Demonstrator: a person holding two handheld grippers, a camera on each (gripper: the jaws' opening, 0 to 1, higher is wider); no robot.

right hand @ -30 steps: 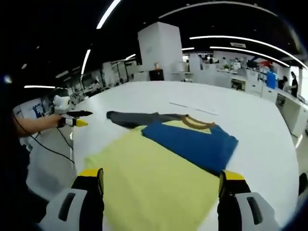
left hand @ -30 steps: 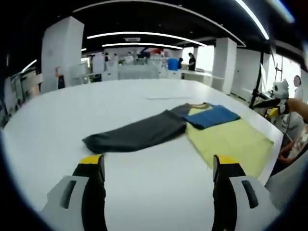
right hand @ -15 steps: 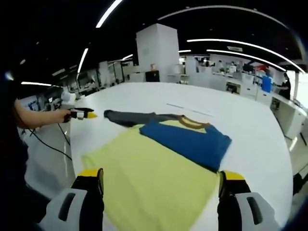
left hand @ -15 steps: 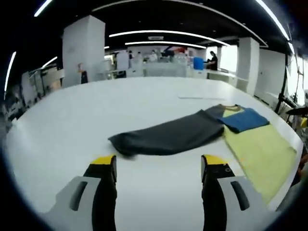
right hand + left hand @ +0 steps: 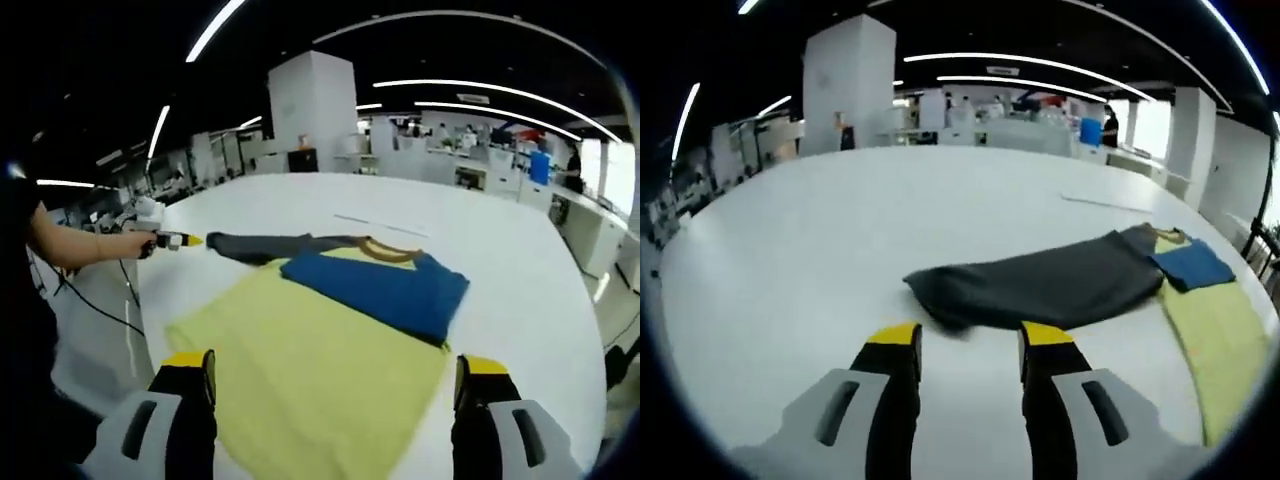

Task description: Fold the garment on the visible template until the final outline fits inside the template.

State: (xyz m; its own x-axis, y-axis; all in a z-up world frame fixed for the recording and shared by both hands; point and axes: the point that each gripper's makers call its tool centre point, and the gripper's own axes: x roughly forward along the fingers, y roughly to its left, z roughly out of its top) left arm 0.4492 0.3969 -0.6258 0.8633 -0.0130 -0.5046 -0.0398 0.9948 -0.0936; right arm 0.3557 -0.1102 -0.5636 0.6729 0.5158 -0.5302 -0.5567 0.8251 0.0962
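Observation:
A yellow garment [image 5: 300,350] lies flat on the white table [image 5: 790,260]. Its blue sleeve [image 5: 380,290] is folded across the chest below the tan collar [image 5: 388,252]. Its dark grey sleeve [image 5: 1040,290] stretches out sideways. My left gripper [image 5: 970,338] hovers low just short of the grey sleeve's end, jaws narrowed but still apart, nothing between them. In the right gripper view the left gripper [image 5: 172,241] is held by a hand at the tip of the grey sleeve [image 5: 270,244]. My right gripper [image 5: 335,365] stands wide open over the yellow hem.
A thin faint line [image 5: 1105,203] lies on the table beyond the garment. The table's rounded edge [image 5: 150,330] runs close to the hem, with a cable [image 5: 100,305] hanging beside it. A person's arm [image 5: 75,248] reaches in. Desks and pillars stand far behind.
My left gripper has moved in toward the grey sleeve's end and its jaws have drawn closer together. The right gripper has stayed wide open over the hem.

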